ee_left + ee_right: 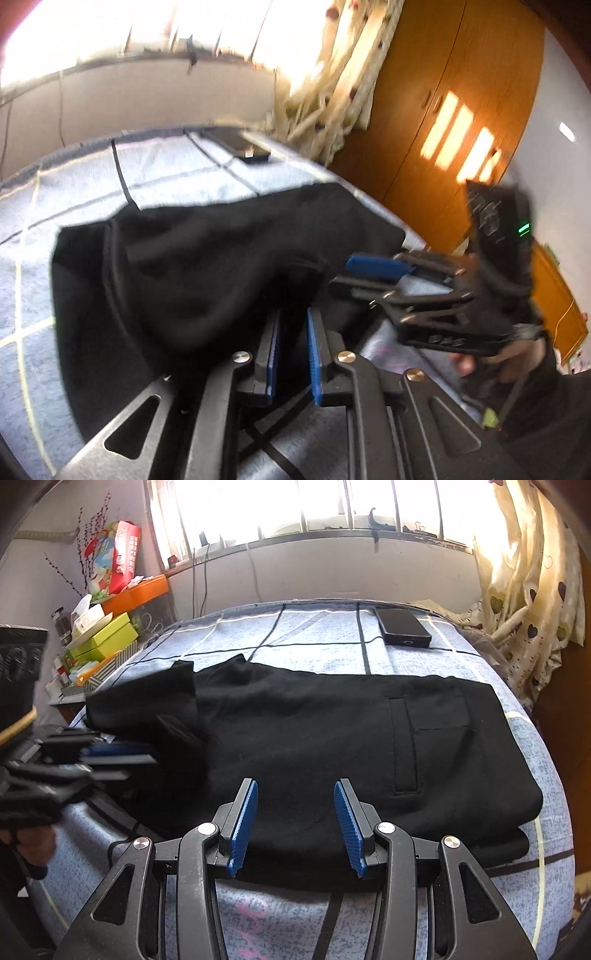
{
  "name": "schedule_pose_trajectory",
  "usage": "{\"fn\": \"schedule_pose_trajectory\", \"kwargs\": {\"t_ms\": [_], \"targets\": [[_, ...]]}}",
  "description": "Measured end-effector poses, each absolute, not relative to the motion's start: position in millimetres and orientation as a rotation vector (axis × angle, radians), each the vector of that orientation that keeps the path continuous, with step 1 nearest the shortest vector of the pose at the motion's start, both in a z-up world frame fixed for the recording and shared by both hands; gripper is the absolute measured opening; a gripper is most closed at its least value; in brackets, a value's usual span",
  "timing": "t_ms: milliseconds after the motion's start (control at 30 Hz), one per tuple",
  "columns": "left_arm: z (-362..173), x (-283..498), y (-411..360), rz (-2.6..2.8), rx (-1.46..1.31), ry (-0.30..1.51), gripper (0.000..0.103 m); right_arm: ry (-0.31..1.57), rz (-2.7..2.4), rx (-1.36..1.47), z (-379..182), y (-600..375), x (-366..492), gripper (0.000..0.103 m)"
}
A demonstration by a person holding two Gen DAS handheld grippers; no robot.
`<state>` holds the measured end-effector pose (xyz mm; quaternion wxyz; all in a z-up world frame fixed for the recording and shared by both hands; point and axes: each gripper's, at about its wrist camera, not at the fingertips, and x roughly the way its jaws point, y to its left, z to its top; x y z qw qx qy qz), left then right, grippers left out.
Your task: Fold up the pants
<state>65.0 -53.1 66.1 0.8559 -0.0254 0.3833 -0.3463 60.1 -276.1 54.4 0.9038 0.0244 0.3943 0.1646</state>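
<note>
Black pants (325, 746) lie folded across the blue checked bed, pocket side up at the right. My right gripper (295, 825) is open and empty, its blue pads just above the pants' near edge. My left gripper (293, 354) has its blue pads close together with black cloth of the pants (192, 266) between and beyond them, lifted off the bed. It also shows in the right wrist view (122, 757) at the pants' left end. The right gripper shows in the left wrist view (373, 275), jaws apart.
A black phone (402, 626) lies on the bed (258, 631) at the far right. A cluttered shelf with boxes (107, 635) stands left of the bed. A curtain (532, 590) and a wooden wardrobe (443, 110) stand to the right.
</note>
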Motion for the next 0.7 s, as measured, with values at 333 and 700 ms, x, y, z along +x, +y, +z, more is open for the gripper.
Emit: {"fn": "schedule_pose_trajectory", "kwargs": {"t_ms": [333,700], "targets": [[94.5,52.2,28.0,-0.493,-0.205,0.705,0.031,0.773,0.372,0.076,59.6,-279.8,55.6,0.045],[29.2,106.0,10.2,-0.527,-0.341,1.066,0.031,0.765,0.385,0.093,58.6,-284.1,54.3,0.045]]}}
